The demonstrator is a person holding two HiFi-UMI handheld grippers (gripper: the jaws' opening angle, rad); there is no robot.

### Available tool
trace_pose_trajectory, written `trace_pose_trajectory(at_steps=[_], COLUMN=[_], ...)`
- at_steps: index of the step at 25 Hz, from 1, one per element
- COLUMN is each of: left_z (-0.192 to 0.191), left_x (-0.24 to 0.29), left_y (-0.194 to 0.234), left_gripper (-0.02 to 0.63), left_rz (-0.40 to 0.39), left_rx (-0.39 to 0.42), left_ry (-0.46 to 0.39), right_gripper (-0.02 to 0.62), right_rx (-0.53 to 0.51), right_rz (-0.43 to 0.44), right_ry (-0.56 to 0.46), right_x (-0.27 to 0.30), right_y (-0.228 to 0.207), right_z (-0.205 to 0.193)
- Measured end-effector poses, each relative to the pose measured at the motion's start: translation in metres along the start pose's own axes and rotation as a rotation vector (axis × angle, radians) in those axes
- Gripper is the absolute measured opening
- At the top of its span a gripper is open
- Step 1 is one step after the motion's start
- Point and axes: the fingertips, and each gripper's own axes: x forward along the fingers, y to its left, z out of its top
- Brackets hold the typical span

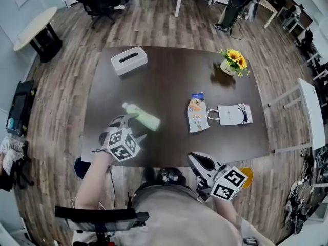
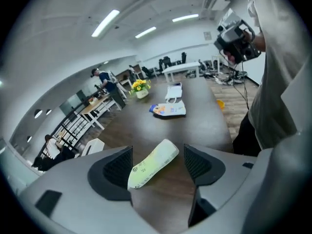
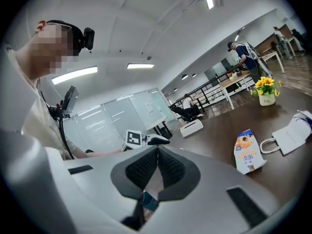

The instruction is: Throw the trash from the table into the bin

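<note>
A pale green plastic bottle [image 1: 148,120] lies on its side on the dark table [image 1: 169,81], near the front left. My left gripper [image 1: 137,126] points down at it and is open. In the left gripper view the bottle [image 2: 151,165] lies between the two pads without touching either. A colourful snack pouch [image 1: 197,113] and a small white paper bag [image 1: 231,114] lie flat at the centre right. My right gripper [image 1: 201,163] hovers off the table's front edge, shut with nothing in it; its pads [image 3: 168,168] meet.
A white tissue box [image 1: 129,60] stands at the back left and a vase of yellow flowers [image 1: 233,63] at the back right. A yellow object [image 1: 247,176] sits on the wooden floor by my right gripper. Chairs and desks stand beyond the table.
</note>
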Motion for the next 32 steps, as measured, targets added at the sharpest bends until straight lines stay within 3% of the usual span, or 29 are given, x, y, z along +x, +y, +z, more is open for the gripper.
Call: trace_pose_trajectory(at_steps=[6, 13, 22, 28, 32], left_z=[-0.033, -0.053, -0.057, -0.055, -0.056], left_x=[0.063, 0.111, 0.138, 0.144, 0.141], left_y=[0.002, -0.006, -0.016, -0.018, -0.019], left_gripper=[0.362, 0.364, 0.362, 0.362, 0.362], left_rz=[-0.106, -0.238, -0.343, -0.344, -0.335], left_rx=[0.228, 0.370, 0.337, 0.359, 0.281], left_ry=[0.222, 0.360, 0.401, 0.407, 0.422], right_gripper=[0.014, 0.014, 0.014, 0.014, 0.014], right_rx=[0.019, 0.026, 0.042, 0.044, 0.034], right_rz=[-0.051, -0.091, -0.148, -0.164, -0.160], right_ry=[0.003, 0.008, -0.012, -0.019, -0.021], right_x=[0.003, -0.009, -0.033, -0.042, -0.044], right_y=[-0.013, -0.022, -0.036, -0.038, -0.031], right_z=[0.002, 0.006, 0.010, 0.007, 0.007])
